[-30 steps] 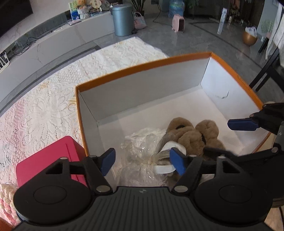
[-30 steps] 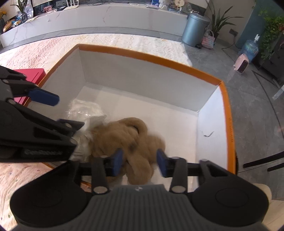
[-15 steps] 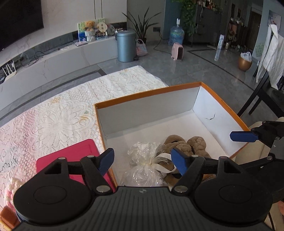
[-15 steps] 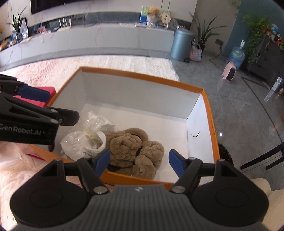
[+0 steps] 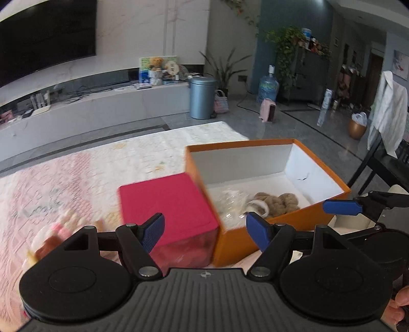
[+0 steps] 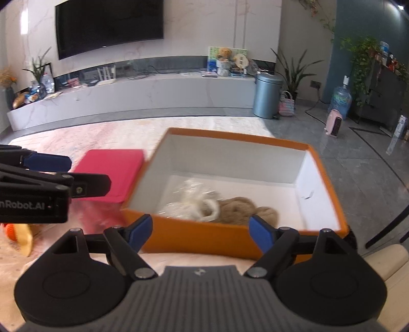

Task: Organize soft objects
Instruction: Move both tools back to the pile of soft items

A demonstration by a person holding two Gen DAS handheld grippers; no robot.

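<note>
Well beyond both fingers (image 6: 258,229), plush toy (image 6: 242,208).

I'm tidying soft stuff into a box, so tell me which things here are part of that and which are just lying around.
Part of the job:
- orange box
- brown plush inside it
- plastic bag inside it
- blurred soft items on the lace cloth

Lying about:
- red box
- bin
- water bottle
- TV

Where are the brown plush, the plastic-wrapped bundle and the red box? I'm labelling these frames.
brown plush (image 6: 244,208): right wrist view, on its furry middle.
plastic-wrapped bundle (image 6: 189,201): right wrist view, on the crinkled clear wrap.
red box (image 5: 166,204): left wrist view, on its flat top face.
</note>
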